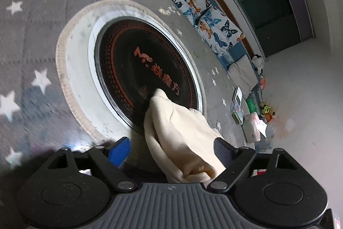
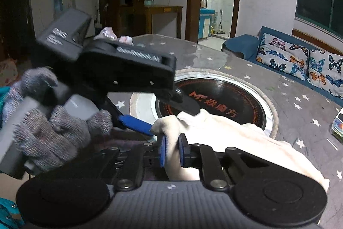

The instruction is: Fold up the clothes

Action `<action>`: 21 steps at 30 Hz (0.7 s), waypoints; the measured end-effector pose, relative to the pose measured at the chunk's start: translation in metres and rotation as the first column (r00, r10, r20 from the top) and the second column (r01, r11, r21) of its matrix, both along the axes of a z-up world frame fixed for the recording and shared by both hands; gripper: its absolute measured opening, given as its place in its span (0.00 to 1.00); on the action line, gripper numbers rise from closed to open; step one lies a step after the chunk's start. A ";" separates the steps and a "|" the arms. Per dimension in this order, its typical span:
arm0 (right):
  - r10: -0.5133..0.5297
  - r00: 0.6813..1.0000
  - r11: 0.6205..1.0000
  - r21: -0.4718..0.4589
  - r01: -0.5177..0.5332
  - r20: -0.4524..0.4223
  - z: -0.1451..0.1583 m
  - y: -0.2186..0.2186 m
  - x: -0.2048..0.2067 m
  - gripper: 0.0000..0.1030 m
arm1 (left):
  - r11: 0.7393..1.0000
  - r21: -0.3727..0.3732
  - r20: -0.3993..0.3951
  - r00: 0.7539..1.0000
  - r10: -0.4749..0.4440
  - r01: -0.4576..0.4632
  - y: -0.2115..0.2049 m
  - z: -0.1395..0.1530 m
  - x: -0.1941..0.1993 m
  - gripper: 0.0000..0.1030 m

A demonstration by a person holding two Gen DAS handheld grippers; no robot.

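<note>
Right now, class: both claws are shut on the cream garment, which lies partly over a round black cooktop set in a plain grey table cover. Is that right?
Not quite. The left claw is open around the cream garment; only the right claw pinches it, per both wrist views. Cooktop and cover otherwise as stated.

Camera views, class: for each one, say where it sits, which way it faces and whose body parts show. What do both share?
Left wrist: on the left gripper, facing the cream garment and the round black cooktop.
Right wrist: on the right gripper, pinching the garment, facing the left gripper and gloved left hand.
Shared: garment, cooktop, butterfly cushions.
</note>
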State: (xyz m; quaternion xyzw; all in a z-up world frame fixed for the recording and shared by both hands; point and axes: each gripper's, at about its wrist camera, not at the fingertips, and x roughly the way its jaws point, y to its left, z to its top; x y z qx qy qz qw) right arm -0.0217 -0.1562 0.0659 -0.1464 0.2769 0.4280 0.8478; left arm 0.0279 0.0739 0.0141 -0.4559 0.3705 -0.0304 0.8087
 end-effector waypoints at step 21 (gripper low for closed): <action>-0.160 0.985 0.986 0.031 0.162 -0.070 -0.002 -0.060 0.026 0.22 | 0.996 -0.054 0.033 0.997 0.075 -0.073 -0.002 -0.015 0.000 0.15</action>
